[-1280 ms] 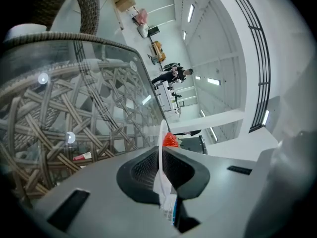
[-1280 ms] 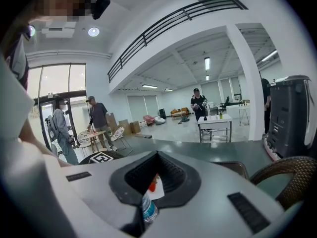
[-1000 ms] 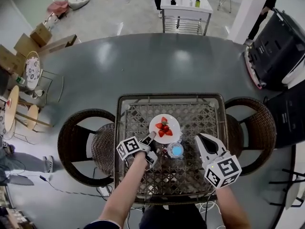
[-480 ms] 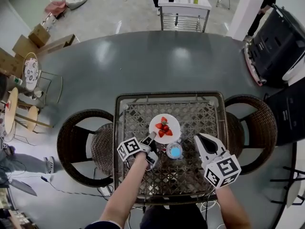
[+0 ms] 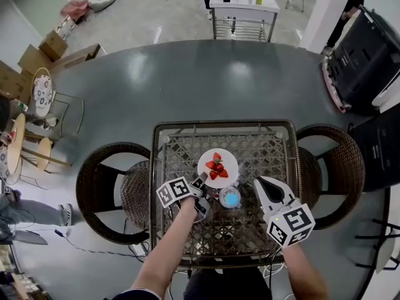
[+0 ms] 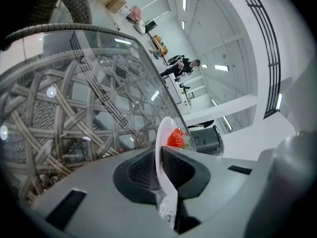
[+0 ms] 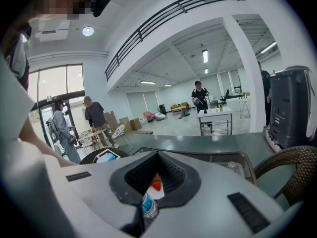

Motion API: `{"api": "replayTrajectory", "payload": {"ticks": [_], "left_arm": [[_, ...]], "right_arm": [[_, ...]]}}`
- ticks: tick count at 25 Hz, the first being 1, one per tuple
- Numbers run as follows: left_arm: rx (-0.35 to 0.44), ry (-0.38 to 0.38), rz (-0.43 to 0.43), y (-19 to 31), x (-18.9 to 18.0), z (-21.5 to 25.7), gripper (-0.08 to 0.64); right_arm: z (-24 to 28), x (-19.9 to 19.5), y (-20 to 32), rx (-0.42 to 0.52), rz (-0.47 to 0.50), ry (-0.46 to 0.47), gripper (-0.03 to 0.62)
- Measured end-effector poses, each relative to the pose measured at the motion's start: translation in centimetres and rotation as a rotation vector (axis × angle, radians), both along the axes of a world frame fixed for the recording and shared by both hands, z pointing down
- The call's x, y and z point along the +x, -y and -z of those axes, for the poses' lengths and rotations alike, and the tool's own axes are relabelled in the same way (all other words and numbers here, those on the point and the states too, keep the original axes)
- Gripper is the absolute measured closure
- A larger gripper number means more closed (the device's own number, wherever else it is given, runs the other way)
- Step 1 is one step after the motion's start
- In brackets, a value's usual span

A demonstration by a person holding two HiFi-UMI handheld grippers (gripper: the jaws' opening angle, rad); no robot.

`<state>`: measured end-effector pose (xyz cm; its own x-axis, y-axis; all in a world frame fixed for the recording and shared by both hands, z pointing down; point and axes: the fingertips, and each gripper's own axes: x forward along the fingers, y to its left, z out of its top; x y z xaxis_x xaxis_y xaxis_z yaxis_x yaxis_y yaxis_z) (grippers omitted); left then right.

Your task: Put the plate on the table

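A white plate [image 5: 217, 167] with cut strawberries [image 5: 215, 166] is over the middle of the glass-topped wicker table [image 5: 222, 126]. My left gripper [image 5: 201, 181] is shut on its near left rim. In the left gripper view the plate [image 6: 161, 140] stands edge-on between the dark pads of the left gripper [image 6: 159, 157], and one strawberry [image 6: 175, 139] shows past the rim. Whether the plate rests on the glass I cannot tell. My right gripper [image 5: 261, 184] hangs to the right of the plate, shut and holding nothing. In the right gripper view, the plate [image 7: 157, 191] shows past the right gripper [image 7: 157, 177].
A small bottle with a blue cap [image 5: 230, 197] stands just in front of the plate, between the two grippers. Wicker chairs flank the table at left [image 5: 106, 189] and right [image 5: 340, 167]. A white cart [image 5: 244, 8] and people stand farther back.
My left gripper and the plate have shifted slightly to the right. The right gripper has barely moved.
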<state>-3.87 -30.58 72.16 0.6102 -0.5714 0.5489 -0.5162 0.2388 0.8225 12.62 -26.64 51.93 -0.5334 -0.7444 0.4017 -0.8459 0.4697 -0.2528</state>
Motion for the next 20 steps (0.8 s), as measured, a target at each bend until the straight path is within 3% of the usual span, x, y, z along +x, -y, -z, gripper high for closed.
{"api": "replayTrajectory", "payload": {"ticks": [13, 20], "left_arm": [[0.035, 0.255, -0.094, 0.19, 0.0, 0.21, 0.505], [0.057, 0.33, -0.149, 0.14, 0.19, 0.28, 0.491]], "right_arm": [[-0.35, 0.53, -0.39, -0.009, -0.019, 0.002, 0.588], [-0.56, 0.71, -0.6, -0.015, -0.024, 0.007, 0.588]]}}
